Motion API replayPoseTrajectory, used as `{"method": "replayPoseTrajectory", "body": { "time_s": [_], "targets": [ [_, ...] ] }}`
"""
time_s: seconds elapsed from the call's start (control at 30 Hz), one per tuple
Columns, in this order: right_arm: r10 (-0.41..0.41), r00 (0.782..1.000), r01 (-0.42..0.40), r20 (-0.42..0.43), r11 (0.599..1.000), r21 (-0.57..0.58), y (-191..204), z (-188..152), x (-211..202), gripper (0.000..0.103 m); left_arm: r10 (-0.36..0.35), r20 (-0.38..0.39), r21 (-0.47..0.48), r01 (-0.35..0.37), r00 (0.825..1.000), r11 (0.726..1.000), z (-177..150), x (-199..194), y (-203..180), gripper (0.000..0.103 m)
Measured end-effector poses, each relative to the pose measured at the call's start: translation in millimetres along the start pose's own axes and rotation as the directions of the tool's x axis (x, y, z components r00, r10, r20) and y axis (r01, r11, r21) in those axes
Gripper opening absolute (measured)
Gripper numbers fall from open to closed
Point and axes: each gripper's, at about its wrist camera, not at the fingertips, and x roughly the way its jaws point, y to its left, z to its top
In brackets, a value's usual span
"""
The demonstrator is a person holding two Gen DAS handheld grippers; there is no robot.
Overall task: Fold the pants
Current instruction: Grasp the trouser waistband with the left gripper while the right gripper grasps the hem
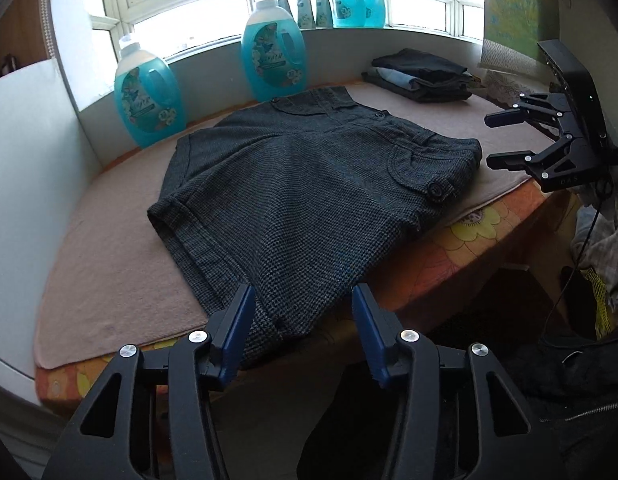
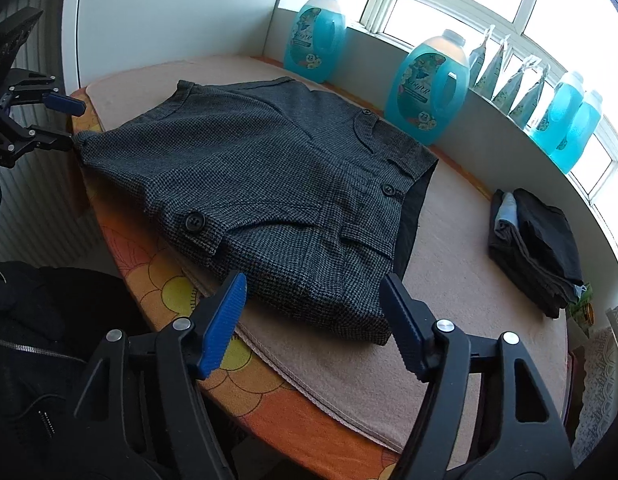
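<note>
Pants (image 1: pixel 309 184) flat on tabletop (image 1: pixel 109 272). Left tongs (image 1: pixel 303 312) wide, straddling leg hem at near edge. Right tongs (image 2: pixel 313 300) wide, just beside waistband corner.

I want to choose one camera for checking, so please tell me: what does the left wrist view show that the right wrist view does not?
Only the left wrist view shows the right tongs from outside, open beside the waistband. Only the right wrist view shows the left tongs at the hem, and the dark inner lining at the waist. Both show the dark grey checked woven shorts, the stack of folded dark clothes and the blue detergent bottles.
</note>
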Motion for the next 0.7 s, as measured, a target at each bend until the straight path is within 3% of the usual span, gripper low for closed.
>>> {"method": "replayPoseTrajectory", "body": {
  "time_s": [0.27, 0.5, 0.7],
  "targets": [
    [0.084, 0.992, -0.093, -0.09, 0.991, -0.099, 8, 4, 30, 0.07, -0.025, -0.064, 0.078, 0.03, 0.998, 0.996, -3, 23, -9, 0.044],
    [0.081, 0.986, -0.108, -0.146, 0.976, -0.188, 19, 7, 51, 0.069, -0.023, -0.093, 0.136, 0.036, 0.995, 0.99, -2, 38, -12, 0.044],
    [0.101, 0.979, -0.136, -0.177, 0.971, -0.199, 20, 9, 58, 0.053, -0.027, -0.1, 0.145, 0.041, 0.995, 0.989, -2, 42, -11, 0.039]
  ]
}}
